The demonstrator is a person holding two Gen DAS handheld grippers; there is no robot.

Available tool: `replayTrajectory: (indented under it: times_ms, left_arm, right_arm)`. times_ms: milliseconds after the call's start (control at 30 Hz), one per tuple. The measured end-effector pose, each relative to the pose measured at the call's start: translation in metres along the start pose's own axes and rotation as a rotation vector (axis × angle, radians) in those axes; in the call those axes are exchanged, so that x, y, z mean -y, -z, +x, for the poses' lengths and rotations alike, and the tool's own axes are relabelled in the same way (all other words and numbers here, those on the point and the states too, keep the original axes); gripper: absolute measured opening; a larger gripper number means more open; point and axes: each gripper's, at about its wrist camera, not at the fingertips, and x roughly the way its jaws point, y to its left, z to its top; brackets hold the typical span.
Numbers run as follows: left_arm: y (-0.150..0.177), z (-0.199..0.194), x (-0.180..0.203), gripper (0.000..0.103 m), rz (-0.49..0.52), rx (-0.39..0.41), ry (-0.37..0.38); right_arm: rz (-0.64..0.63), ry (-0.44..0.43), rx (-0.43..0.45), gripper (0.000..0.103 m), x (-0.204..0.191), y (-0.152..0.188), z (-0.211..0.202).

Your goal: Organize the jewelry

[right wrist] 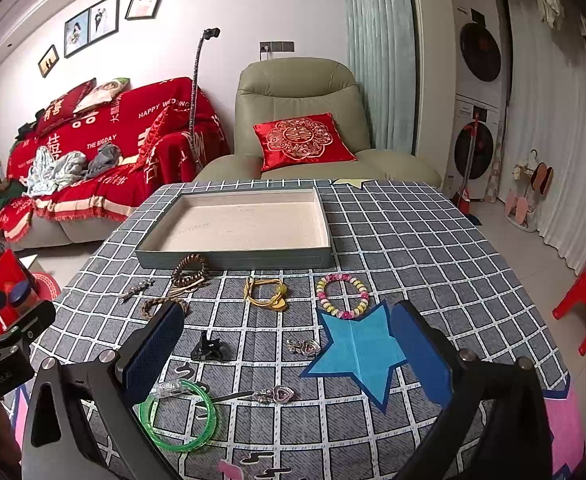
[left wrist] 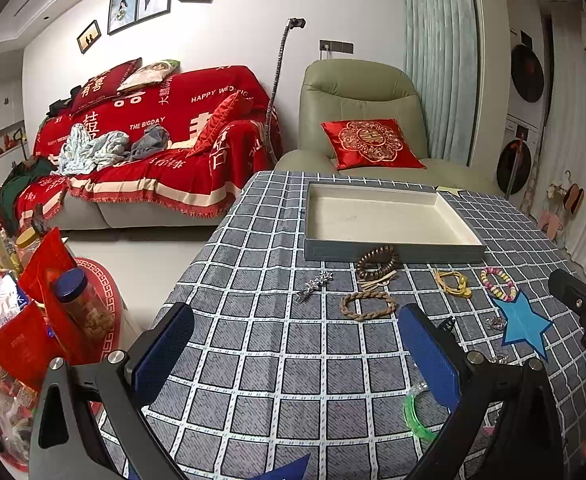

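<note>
The grey checked tablecloth (right wrist: 393,240) carries a shallow grey rectangular tray with cream lining (right wrist: 245,222) at 12 o'clock. Beads, cords and a green plastic bangle (right wrist: 179,416) lie before it, outside the tray. The left gripper (left wrist: 297,354) and right gripper (right wrist: 289,354) hover with fingers spread apart, holding nothing.

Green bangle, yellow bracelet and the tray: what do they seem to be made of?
The green bangle looks like translucent plastic or resin: light passes through its glossy, ridged rim. The yellow bracelet appears to be knotted cord with a yellow bead or charm, matte strands. The tray seems a rigid board box with grey-blue outer walls and a cream, fabric-like lining, though the texture is uncertain.
</note>
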Motion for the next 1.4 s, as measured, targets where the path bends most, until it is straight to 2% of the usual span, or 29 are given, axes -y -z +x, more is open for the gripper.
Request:
replayTrajectory:
  times_ms: [1400]
  left_arm:
    - [0.0058,0.0031,0.0046,0.103,0.008,-0.015,0.005]
  right_arm:
    - [0.009,-0.003,-0.012,0.103,0.002,-0.0016,0.0005]
